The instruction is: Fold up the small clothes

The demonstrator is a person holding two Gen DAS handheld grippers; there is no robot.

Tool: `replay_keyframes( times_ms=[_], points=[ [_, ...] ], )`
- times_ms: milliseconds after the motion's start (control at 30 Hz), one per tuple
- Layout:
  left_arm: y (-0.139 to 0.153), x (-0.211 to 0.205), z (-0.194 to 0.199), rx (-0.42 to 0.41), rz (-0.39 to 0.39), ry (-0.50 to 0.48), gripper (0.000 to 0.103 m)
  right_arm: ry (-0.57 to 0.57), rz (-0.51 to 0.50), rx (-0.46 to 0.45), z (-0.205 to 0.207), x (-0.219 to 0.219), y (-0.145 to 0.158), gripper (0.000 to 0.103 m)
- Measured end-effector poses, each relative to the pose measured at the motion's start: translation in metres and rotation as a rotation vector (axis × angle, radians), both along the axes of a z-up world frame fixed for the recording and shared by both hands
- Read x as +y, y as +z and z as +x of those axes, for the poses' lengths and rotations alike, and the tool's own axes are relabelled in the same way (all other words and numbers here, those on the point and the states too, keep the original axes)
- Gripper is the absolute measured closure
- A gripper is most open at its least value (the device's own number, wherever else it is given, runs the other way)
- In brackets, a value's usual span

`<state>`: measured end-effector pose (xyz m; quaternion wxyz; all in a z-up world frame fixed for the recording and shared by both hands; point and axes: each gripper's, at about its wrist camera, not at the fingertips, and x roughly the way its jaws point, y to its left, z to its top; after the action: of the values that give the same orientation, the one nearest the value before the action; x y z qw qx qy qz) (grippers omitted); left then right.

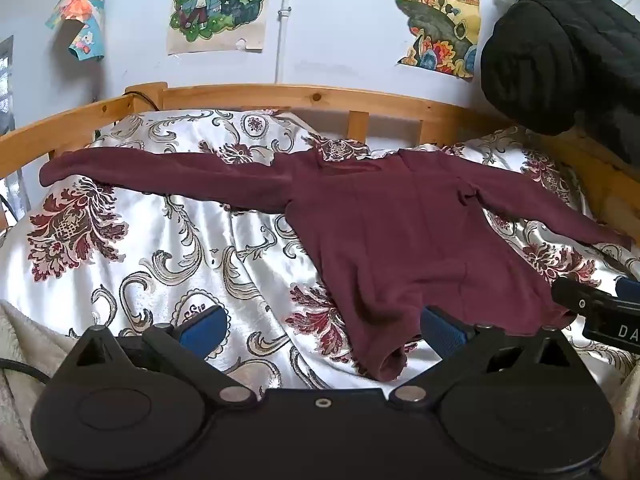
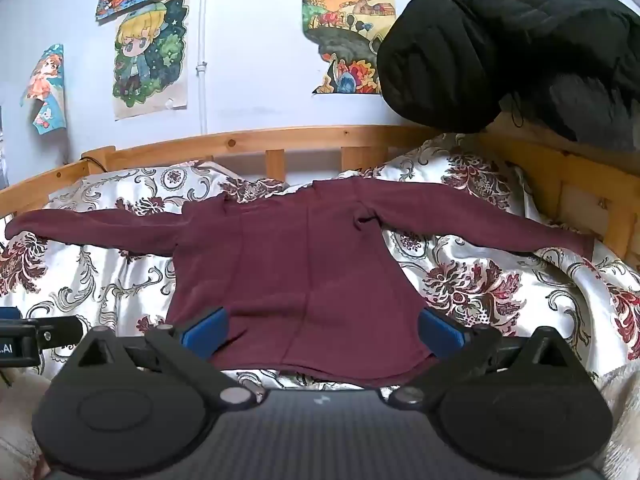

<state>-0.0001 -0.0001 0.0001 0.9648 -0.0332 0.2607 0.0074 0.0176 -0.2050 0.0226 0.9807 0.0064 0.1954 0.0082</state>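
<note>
Seemingly idle, the left gripper (image 1: 324, 330) gaped wide at lower centre, the maroon shirt (image 1: 400, 240) (sleeves outstretched) spread centre-right on the floral bedspread (image 1: 160, 248). Right view: the right gripper (image 2: 322, 330) stood released over the shirt's hem (image 2: 320, 368), low centre.

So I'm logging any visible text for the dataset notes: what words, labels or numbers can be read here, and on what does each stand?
"DA": white letters, cut off at the frame edge, on the black body of the right gripper, seen from the left wrist.
".AI": white letters, cut off, on the black body of the left gripper, seen from the right wrist.
Posters on the wall: pictures only, no readable text.
Maroon sweater: no label visible.
</note>
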Motion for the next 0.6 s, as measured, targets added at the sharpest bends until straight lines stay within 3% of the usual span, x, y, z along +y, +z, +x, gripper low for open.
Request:
replay_keyframes(
  times_ms=[600],
  points=[
    [-0.002, 0.0011, 0.0012, 0.014, -0.007, 0.004, 0.001, 0.003, 0.012, 0.021, 0.0031, -0.0054, -0.0038, 0.0]
  ],
)
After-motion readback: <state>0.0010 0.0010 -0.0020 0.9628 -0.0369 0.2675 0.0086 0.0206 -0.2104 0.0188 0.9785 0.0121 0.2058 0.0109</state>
